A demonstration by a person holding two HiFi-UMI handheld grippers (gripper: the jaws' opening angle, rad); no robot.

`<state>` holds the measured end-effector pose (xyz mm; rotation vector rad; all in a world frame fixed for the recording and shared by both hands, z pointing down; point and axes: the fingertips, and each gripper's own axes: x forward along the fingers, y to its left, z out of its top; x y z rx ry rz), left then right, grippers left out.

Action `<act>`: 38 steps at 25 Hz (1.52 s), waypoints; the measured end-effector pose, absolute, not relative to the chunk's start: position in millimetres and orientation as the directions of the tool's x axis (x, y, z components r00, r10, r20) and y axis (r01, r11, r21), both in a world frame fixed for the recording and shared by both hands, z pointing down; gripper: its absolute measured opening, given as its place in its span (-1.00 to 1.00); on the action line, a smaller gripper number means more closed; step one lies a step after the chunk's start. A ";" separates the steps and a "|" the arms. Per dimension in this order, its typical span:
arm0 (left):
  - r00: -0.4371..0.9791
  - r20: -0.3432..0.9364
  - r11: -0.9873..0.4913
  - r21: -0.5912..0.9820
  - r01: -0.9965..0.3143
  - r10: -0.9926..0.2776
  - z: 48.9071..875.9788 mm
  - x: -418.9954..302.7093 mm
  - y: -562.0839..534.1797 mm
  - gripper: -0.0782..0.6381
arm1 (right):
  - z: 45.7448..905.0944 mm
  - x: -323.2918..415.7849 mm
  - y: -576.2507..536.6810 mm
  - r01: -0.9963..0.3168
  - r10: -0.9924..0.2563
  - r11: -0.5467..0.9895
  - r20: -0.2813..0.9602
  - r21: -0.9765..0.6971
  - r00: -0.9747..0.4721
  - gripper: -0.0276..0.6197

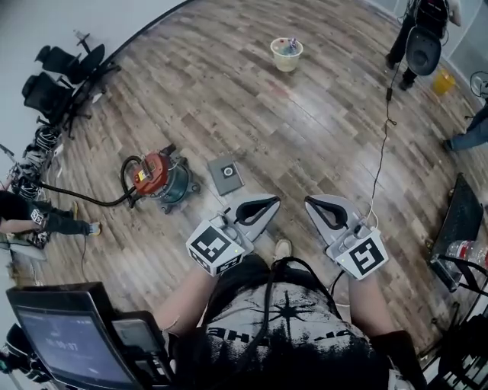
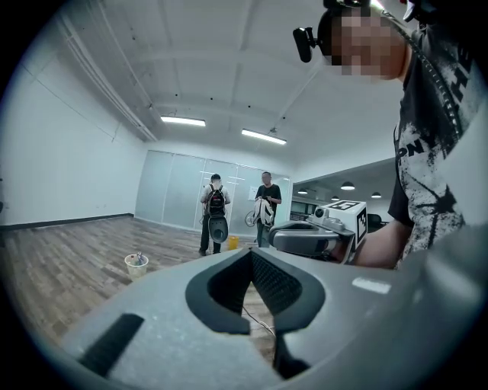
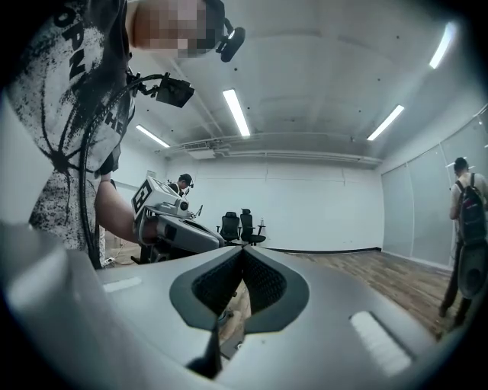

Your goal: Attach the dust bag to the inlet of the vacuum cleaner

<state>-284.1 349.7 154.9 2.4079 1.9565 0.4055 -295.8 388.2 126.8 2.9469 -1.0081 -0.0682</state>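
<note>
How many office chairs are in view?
2. One office chair and a second office chair stand side by side near the wall, upper left in the head view. More may be hidden.

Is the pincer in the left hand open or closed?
Closed: on the left gripper the jaws meet at the tips, nothing between them.

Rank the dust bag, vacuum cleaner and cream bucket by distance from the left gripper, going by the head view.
1. Dust bag: flat on the floor, just ahead-left of the left gripper.
2. Vacuum cleaner: further left, beyond the bag.
3. Cream bucket: far across the floor, near the top.
</note>
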 end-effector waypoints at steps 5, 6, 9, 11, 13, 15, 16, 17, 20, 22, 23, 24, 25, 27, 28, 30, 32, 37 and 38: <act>0.242 0.191 -0.275 0.174 0.945 0.951 159.6 -240.3 346.8 -0.78 | 132.4 -254.1 391.9 -0.641 -0.641 -0.767 0.003 0.029 0.767 -0.90; 0.254 0.188 -0.287 0.180 0.941 0.949 161.9 -227.0 343.8 -0.78 | 132.8 -240.0 388.6 -0.650 -0.650 -0.759 0.006 0.031 0.760 -0.90; 0.291 0.178 -0.325 0.215 0.921 0.940 168.6 -200.0 332.9 -0.78 | 133.3 -208.2 377.7 -0.670 -0.671 -0.741 0.004 0.040 0.742 -0.90; 0.317 0.178 -0.352 0.228 0.908 0.932 174.2 -193.5 325.3 -0.78 | 132.1 -197.9 370.3 -0.689 -0.689 -0.724 0.003 0.047 0.724 -0.90; 0.337 0.175 -0.373 0.253 0.893 0.925 181.8 -181.3 316.9 -0.78 | 132.2 -183.7 362.5 -0.707 -0.707 -0.705 0.013 0.059 0.707 -0.90; 0.348 0.168 -0.383 0.281 0.880 0.922 186.4 -154.8 309.3 -0.78 | 134.1 -154.8 355.4 -0.721 -0.721 -0.690 0.031 0.069 0.693 -0.90; 0.352 0.161 -0.385 0.287 0.877 0.922 185.7 -138.0 306.5 -0.78 | 133.6 -136.1 351.7 -0.727 -0.727 -0.683 0.035 0.071 0.686 -0.90; 0.356 0.153 -0.386 0.288 0.876 0.922 183.2 -120.6 304.2 -0.78 | 132.0 -117.1 347.5 -0.734 -0.733 -0.676 0.036 0.071 0.679 -0.90; 0.371 0.128 -0.393 0.272 0.879 0.920 173.3 -65.9 294.8 -0.78 | 127.0 -61.8 332.8 -0.753 -0.751 -0.654 0.049 0.077 0.658 -0.90; 0.380 0.122 -0.399 0.269 0.876 0.917 170.4 -30.8 285.8 -0.78 | 122.5 -26.9 321.6 -0.762 -0.761 -0.643 0.051 0.084 0.647 -0.90; 0.383 0.123 -0.402 0.268 0.875 0.916 169.9 -15.6 280.7 -0.78 | 120.3 -11.1 316.3 -0.766 -0.765 -0.638 0.050 0.085 0.642 -0.90; 0.386 0.126 -0.406 0.264 0.875 0.914 169.6 -1.1 275.5 -0.78 | 118.6 4.2 311.8 -0.769 -0.768 -0.633 0.049 0.086 0.638 -0.90; 0.390 0.129 -0.411 0.258 0.875 0.912 169.0 13.4 270.3 -0.78 | 117.1 19.3 307.9 -0.771 -0.771 -0.630 0.046 0.088 0.635 -0.90; 0.407 0.129 -0.427 0.246 0.870 0.904 167.6 41.7 258.5 -0.78 | 116.0 46.9 299.9 -0.775 -0.776 -0.625 0.037 0.091 0.630 -0.90; 0.420 0.126 -0.438 0.242 0.866 0.899 167.1 54.6 251.6 -0.78 | 116.6 58.7 294.8 -0.778 -0.779 -0.621 0.034 0.093 0.626 -0.90; 0.449 0.118 -0.465 0.237 0.853 0.886 167.4 75.7 236.6 -0.78 | 119.3 78.3 281.9 -0.791 -0.792 -0.604 0.036 0.097 0.609 -0.90; 0.483 0.115 -0.496 0.231 0.837 0.868 168.8 90.9 222.1 -0.78 | 121.5 94.9 267.0 -0.814 -0.814 -0.573 0.041 0.097 0.579 -0.90; 0.605 0.122 -0.615 0.227 0.755 0.787 166.5 124.9 183.2 -0.78 | 119.3 138.7 225.6 -0.892 -0.891 -0.444 0.058 0.083 0.449 -0.90; 0.631 0.124 -0.641 0.231 0.732 0.766 165.0 130.7 173.6 -0.78 | 118.4 146.8 214.6 -0.907 -0.906 -0.413 0.060 0.078 0.418 -0.90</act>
